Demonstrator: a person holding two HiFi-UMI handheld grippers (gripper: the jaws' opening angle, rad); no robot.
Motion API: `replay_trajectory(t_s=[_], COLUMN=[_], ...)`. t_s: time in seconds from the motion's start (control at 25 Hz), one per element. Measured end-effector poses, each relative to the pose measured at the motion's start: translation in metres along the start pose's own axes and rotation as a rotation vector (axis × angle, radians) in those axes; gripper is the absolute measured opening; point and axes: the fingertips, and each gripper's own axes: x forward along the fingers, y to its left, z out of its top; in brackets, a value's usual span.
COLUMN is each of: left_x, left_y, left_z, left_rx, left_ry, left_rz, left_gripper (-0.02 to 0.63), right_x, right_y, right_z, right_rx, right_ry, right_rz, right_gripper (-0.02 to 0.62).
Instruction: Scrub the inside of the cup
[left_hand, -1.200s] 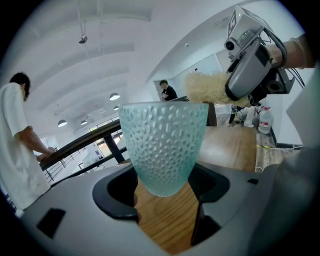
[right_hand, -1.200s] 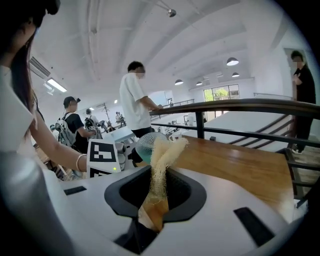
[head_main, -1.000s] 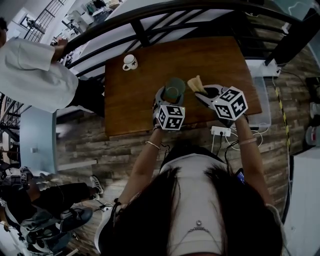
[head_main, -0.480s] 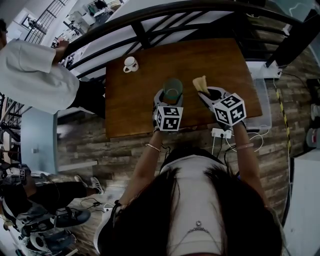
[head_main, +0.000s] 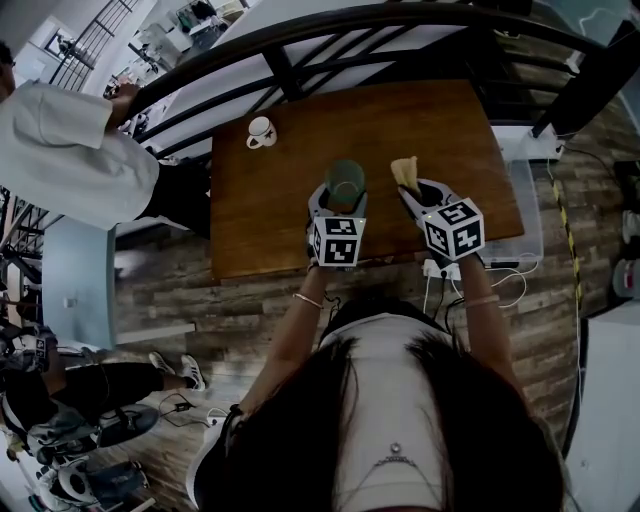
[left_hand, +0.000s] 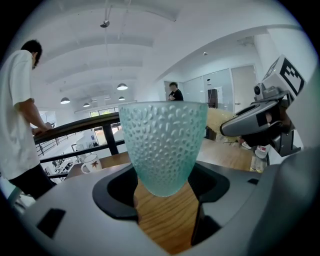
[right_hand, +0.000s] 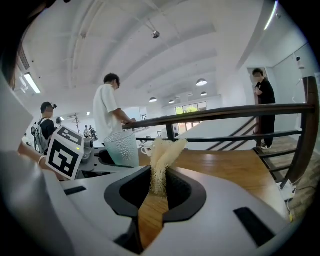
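Note:
A pale green dimpled cup (left_hand: 164, 145) stands upright between the jaws of my left gripper (left_hand: 165, 186), which is shut on its lower part. In the head view the cup (head_main: 346, 183) is over the middle of the brown wooden table (head_main: 270, 220), just beyond my left gripper (head_main: 338, 203). My right gripper (right_hand: 159, 187) is shut on a tan fibrous loofah scrubber (right_hand: 162, 157) that sticks up out of its jaws. The scrubber (head_main: 404, 172) is to the right of the cup, apart from it, held by my right gripper (head_main: 414, 190). The cup's inside is hidden.
A white mug (head_main: 260, 130) with a leaf print stands at the table's far left corner. A black railing (head_main: 290, 60) runs behind the table. A person in white (head_main: 60, 150) leans on it at left. A clear bin (head_main: 525, 200) and a power strip (head_main: 441, 266) lie right of the table.
My right gripper has drawn back toward me and a little to the right, taking the scrubber away from the cup's rim. The left gripper has rolled slightly, keeping its place.

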Motion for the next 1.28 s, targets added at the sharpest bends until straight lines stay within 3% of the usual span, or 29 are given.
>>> replay_trajectory(t_s=[0.64, 1.28], left_x=[-0.014, -0.020], left_y=[0.004, 0.006], left_z=[-0.001, -0.002], left_rx=[-0.061, -0.077], left_ry=[-0.010, -0.012], left_rz=[0.041, 0.054], left_gripper=[0.324, 0.324], right_x=[-0.003, -0.008], right_y=[-0.010, -0.004], right_z=[-0.012, -0.020], right_rx=[0.003, -0.010], right_ry=[-0.011, 0.018], right_rz=[-0.063, -0.046], right_gripper=[0.084, 0.084])
